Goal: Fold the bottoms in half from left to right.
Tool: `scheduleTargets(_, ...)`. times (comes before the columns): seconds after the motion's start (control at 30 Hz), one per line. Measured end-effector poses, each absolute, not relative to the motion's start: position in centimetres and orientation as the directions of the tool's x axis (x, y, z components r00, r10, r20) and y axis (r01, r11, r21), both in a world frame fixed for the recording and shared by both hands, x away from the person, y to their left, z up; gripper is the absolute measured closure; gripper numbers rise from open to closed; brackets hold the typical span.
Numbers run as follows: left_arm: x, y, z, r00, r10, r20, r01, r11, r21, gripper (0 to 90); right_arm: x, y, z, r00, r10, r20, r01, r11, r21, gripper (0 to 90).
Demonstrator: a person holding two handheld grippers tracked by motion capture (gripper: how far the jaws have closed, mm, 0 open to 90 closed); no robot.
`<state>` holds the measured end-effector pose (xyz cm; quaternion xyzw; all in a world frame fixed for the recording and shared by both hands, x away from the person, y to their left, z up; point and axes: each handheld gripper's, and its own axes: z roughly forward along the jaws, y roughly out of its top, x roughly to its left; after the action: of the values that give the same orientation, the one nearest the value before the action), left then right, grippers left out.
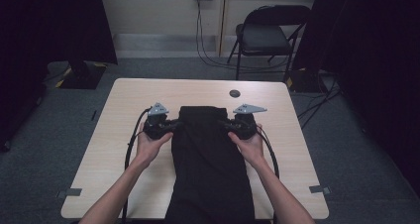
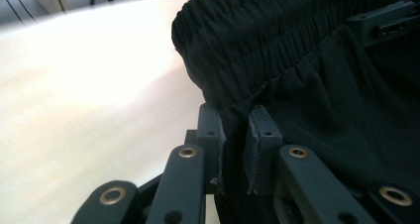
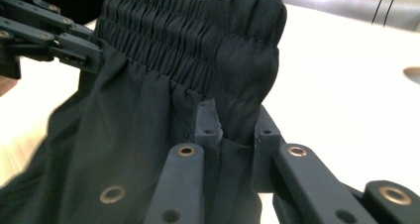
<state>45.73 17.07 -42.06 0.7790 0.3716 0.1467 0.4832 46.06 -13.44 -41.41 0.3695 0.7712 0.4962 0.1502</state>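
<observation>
A black garment with an elastic waistband (image 1: 208, 159) lies down the middle of the pale wooden table (image 1: 133, 100), its waistband at the far end. My left gripper (image 1: 176, 126) pinches the garment's left edge just below the waistband; in the left gripper view its pads (image 2: 236, 120) clamp a fold of the black fabric (image 2: 297, 75). My right gripper (image 1: 225, 125) grips the opposite edge, and its pads (image 3: 236, 120) press on the cloth (image 3: 148, 115) under the gathered waistband. Each gripper view also shows the other gripper across the garment (image 2: 386, 21) (image 3: 74, 48).
A small dark round grommet (image 1: 235, 93) sits in the tabletop beyond the garment. A black folding chair (image 1: 267, 33) stands behind the table, with cables on the floor beside it. Black curtains hang at both sides. Tape marks sit at the table's near corners (image 1: 72, 192).
</observation>
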Motion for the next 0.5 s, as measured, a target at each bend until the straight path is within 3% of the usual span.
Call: scheduleTargets(0.5, 51.2, 17.9, -33.0, 0.614, 0.788, -0.042, 0.325, -0.204, 0.924, 79.7, 50.5, -11.8, -33.3, -0.671, 0.736, 0.093, 0.319, 0.172, 0.932, 79.4)
